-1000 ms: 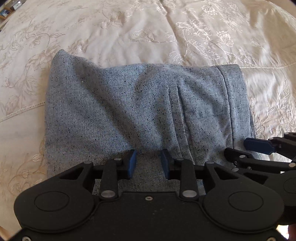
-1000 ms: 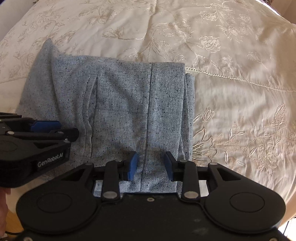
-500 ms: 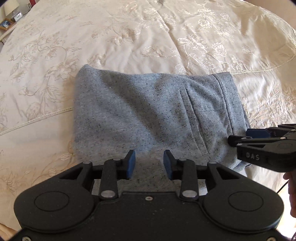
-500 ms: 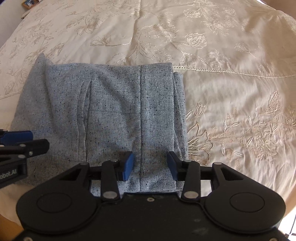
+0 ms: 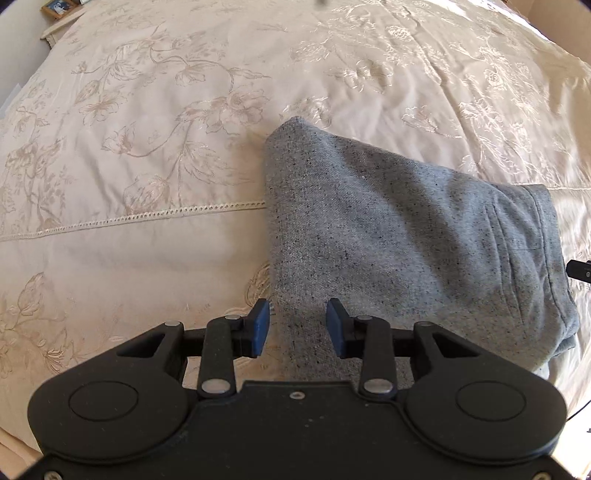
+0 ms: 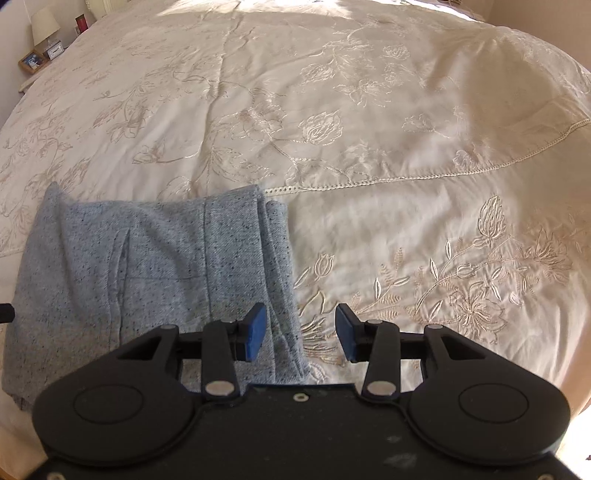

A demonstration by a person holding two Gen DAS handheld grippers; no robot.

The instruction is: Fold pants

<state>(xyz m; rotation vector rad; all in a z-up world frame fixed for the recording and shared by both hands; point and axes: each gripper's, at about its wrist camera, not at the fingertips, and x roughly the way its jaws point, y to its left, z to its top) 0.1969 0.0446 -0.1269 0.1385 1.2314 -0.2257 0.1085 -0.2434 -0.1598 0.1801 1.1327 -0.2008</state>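
The grey speckled pants (image 5: 406, 236) lie folded in a compact rectangle on the bed; they also show in the right wrist view (image 6: 147, 273), with the stacked folded edges on their right side. My left gripper (image 5: 298, 328) is open and empty, raised above the near left edge of the pants. My right gripper (image 6: 298, 332) is open and empty, raised above the near right edge of the pants. A tip of the right gripper (image 5: 580, 275) shows at the right border of the left wrist view.
A cream embroidered bedspread (image 6: 369, 129) with a lace seam (image 5: 147, 218) covers the bed. A nightstand with a lamp (image 6: 44, 27) and framed photos (image 6: 31, 61) stands at the far left corner.
Both grippers have pulled back and up from the pants and swung apart, the left one leftward and the right one rightward. The pants stayed folded on the bed.
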